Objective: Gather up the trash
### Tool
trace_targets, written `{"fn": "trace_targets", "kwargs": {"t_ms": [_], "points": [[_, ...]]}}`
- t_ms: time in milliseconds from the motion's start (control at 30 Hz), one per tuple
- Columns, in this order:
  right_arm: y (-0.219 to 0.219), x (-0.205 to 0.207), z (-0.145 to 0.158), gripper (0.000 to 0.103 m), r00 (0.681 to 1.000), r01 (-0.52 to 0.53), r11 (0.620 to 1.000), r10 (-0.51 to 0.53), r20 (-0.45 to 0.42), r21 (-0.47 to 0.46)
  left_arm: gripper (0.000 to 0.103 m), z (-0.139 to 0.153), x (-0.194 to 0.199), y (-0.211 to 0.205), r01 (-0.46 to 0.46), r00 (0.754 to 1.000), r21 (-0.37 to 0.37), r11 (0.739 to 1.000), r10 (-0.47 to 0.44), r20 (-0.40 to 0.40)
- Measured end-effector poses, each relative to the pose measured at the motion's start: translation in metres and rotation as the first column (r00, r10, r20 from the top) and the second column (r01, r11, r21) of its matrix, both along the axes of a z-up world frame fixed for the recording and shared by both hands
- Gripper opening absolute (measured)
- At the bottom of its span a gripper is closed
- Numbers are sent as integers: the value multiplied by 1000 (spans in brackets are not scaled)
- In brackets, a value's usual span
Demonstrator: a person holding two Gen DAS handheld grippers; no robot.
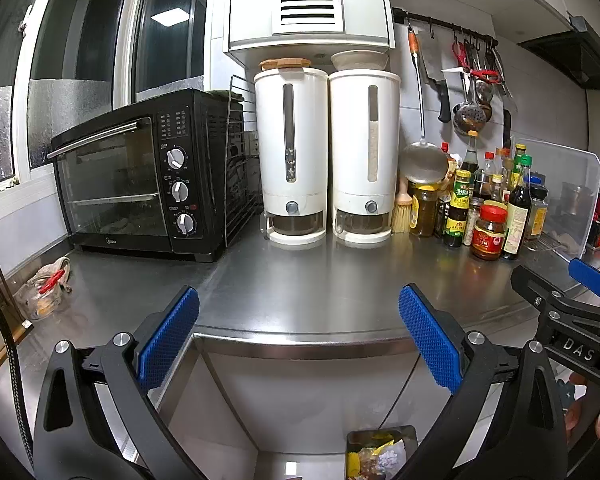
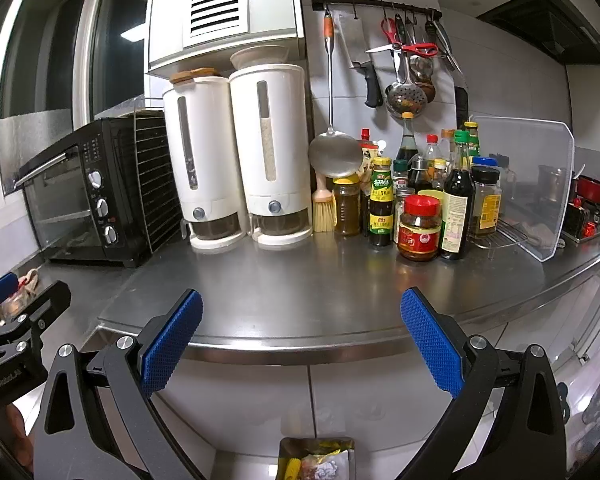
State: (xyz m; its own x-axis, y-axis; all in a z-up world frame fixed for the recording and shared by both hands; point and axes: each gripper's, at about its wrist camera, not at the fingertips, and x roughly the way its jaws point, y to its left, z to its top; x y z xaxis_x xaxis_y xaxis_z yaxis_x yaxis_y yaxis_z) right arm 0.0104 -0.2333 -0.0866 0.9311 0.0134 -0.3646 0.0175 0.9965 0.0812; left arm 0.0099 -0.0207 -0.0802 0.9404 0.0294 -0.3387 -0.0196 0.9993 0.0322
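Now both grippers, left [image 1: 299, 334] and right [image 2: 301, 336], hover with jaws apart and holding nothing at the counter [image 1: 300, 280] edge, while the trash sits in the bin [image 2: 316, 460] on the floor below, nearer the right one.

oven [image 1: 140, 176] left of dispensers [image 1: 328, 156], bottles [image 1: 488, 204] right

Beside the one black toaster oven [image 1: 140, 176], two white grain dispensers [image 2: 236, 152] are standing on the steel counter [image 2: 300, 280]. To the right of the oven, one straw brush [image 2: 324, 210] is leaning, and one red-lidded jar [image 2: 419, 226] is fronting a bottle cluster too crowded to count. Below the oven's counter, one trash bin [image 2: 318, 458] is sitting.
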Motion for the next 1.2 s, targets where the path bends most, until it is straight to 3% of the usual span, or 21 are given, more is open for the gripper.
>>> {"fn": "trace_targets", "kwargs": {"t_ms": [1200], "points": [[-1,-6,4,100,1000,13,1000,-13,8,2,95,6,-8,-1,-5,1000,-14,1000,5,17]]}}
